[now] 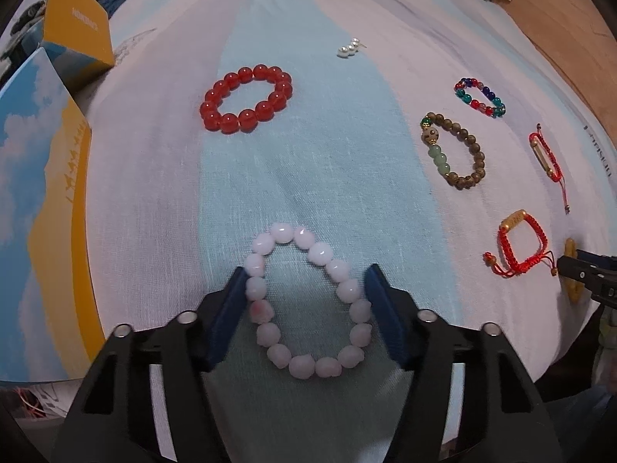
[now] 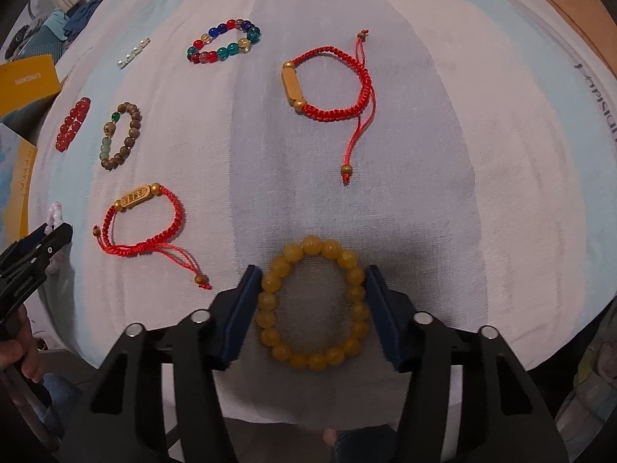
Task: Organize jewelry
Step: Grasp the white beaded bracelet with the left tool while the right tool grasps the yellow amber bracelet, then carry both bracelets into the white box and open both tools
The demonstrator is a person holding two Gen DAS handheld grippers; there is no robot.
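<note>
A pale striped cloth (image 2: 443,154) covers the whole work surface, with a strip of bare wood (image 1: 555,19) showing past its far right edge. At the cloth's left edge lean two boxes: a big blue-and-yellow box (image 1: 42,200) and behind it a smaller yellow box (image 1: 77,27).

The left hand-held gripper (image 1: 306,285) sits low over the near edge with a pale pink bead bracelet (image 1: 308,305) lying between its blue pads (image 1: 231,308); the left pad touches the beads and the right one touches or nearly touches them, so it frames the ring closely, though I cannot tell whether it is squeezing. The right hand-held gripper (image 2: 310,285) stands the same way around a yellow bead bracelet (image 2: 312,305), pads against the beads on both sides, close to the cloth's front edge.

Beyond the pink ring there is a wide bare band of cloth up to the red bead bracelet (image 1: 246,98). Further right lie a brown-and-green bead bracelet (image 1: 455,150) and a multicoloured bead bracelet (image 1: 480,96). Two red cord bracelets with gold tubes lie apart: the nearer cord bracelet (image 2: 142,220) just beside the left tool, the farther cord bracelet (image 2: 327,88) in mid-cloth, with open room to its right. Smallest, a short row of pearls (image 1: 349,48) sits at the far side.
</note>
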